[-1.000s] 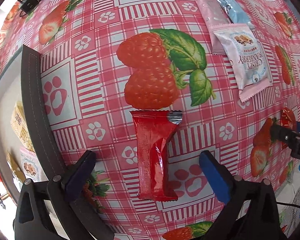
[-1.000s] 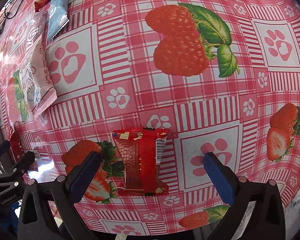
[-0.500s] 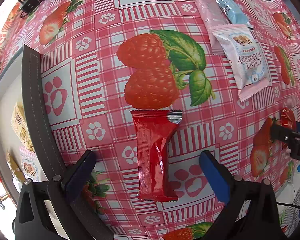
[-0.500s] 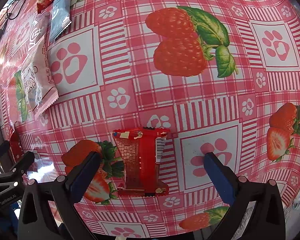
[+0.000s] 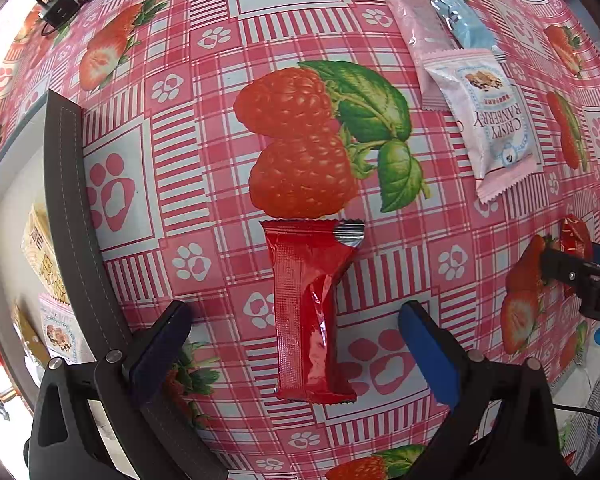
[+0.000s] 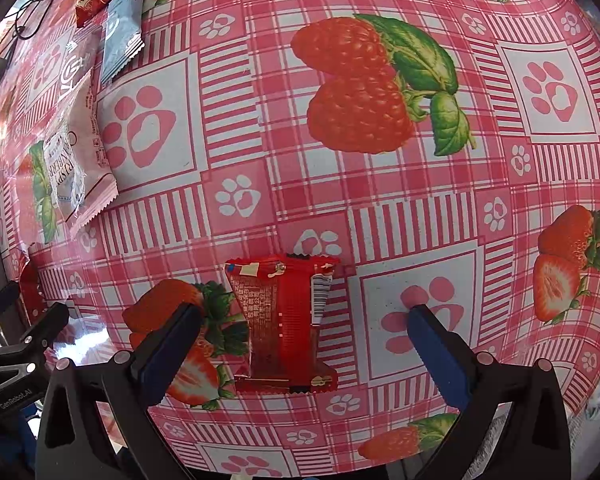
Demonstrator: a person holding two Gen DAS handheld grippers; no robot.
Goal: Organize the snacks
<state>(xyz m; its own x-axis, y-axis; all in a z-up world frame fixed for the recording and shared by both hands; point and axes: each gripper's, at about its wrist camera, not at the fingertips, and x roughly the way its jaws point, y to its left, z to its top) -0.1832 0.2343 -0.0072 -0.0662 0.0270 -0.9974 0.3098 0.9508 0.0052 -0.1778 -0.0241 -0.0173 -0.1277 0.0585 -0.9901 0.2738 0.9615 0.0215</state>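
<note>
left tongs [image 5: 294, 344]: jaws apart, empty, hovering over the surface [image 5: 204, 40] beside the dark-rimmed tray [image 5: 66, 184] at its left edge. long red bar [image 5: 310, 312] lies flat between the two fingers, long axis running straight away from the tongs, so closing would pinch it across its narrow width. right tongs [image 6: 304, 346]: jaws apart, empty, straddling the short red packet [image 6: 284, 324] (printed side up), axis likewise pointing away. each hand is nearest its own snack; both tilted steeply down at the surface. judgement: each grasp needs only a descent, no yaw.
</note>
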